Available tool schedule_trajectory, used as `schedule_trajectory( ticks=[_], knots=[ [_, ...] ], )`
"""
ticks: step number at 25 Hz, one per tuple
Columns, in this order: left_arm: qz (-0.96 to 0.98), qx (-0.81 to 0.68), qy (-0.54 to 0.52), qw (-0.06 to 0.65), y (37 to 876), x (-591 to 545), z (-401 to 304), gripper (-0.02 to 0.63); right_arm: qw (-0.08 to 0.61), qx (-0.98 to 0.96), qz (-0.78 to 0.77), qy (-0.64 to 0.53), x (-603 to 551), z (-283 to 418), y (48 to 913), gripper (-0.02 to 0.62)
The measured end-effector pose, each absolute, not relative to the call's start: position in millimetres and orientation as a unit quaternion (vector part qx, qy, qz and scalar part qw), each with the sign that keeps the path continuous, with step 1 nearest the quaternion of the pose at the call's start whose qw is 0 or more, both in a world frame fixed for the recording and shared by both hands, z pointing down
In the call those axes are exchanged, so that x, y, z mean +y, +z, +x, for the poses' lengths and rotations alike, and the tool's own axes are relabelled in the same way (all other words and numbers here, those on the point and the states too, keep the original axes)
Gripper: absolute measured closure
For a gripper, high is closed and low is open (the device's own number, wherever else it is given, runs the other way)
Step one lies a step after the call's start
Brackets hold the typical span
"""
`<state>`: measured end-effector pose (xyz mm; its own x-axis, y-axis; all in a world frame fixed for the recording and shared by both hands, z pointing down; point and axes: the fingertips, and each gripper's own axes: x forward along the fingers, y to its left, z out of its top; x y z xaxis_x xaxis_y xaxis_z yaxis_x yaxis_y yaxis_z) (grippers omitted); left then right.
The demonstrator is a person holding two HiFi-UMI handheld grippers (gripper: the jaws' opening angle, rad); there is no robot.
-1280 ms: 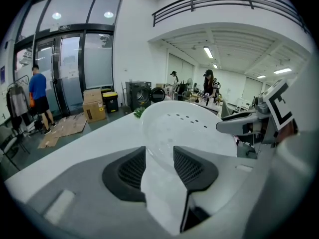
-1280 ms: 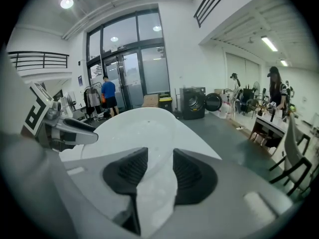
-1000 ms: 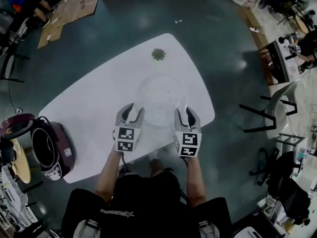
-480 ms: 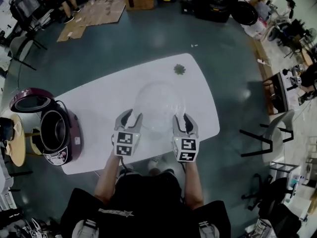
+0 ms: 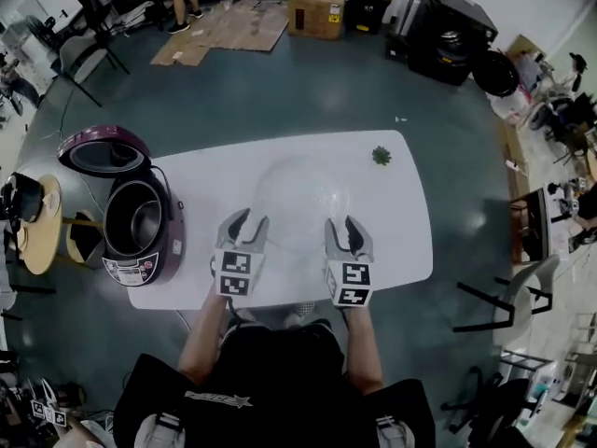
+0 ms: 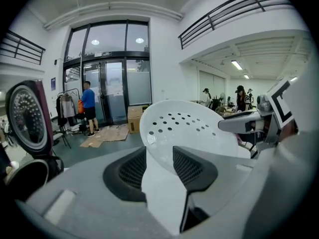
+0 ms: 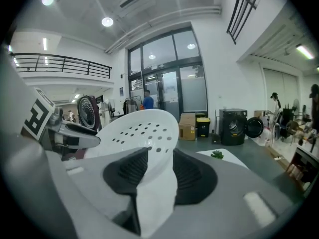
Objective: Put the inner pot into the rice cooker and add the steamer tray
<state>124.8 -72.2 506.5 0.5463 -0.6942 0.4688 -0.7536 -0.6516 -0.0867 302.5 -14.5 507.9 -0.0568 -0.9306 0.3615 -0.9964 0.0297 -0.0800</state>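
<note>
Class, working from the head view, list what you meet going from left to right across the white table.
rice cooker → left gripper → steamer tray, gripped at its rim on either side → right gripper → small green plant

It is a big, open workshop hall: grey floor (image 5: 308, 91), cardboard boxes (image 5: 319, 6), a cluttered desk (image 5: 530, 220) at the edge, glass doors (image 6: 112, 91), a railed mezzanine (image 6: 234, 6).
</note>
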Motion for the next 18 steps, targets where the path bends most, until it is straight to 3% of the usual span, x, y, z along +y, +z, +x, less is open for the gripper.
schedule_trajectory(
  ticks=[18],
  knots=[
    [0.815, -0.534, 0.211, 0.073, 475.7, -87.5, -78.9, 0.436, 0.11, -0.801, 0.575, 0.128, -79.0, 108.6, 481.3, 0.443]
  ],
)
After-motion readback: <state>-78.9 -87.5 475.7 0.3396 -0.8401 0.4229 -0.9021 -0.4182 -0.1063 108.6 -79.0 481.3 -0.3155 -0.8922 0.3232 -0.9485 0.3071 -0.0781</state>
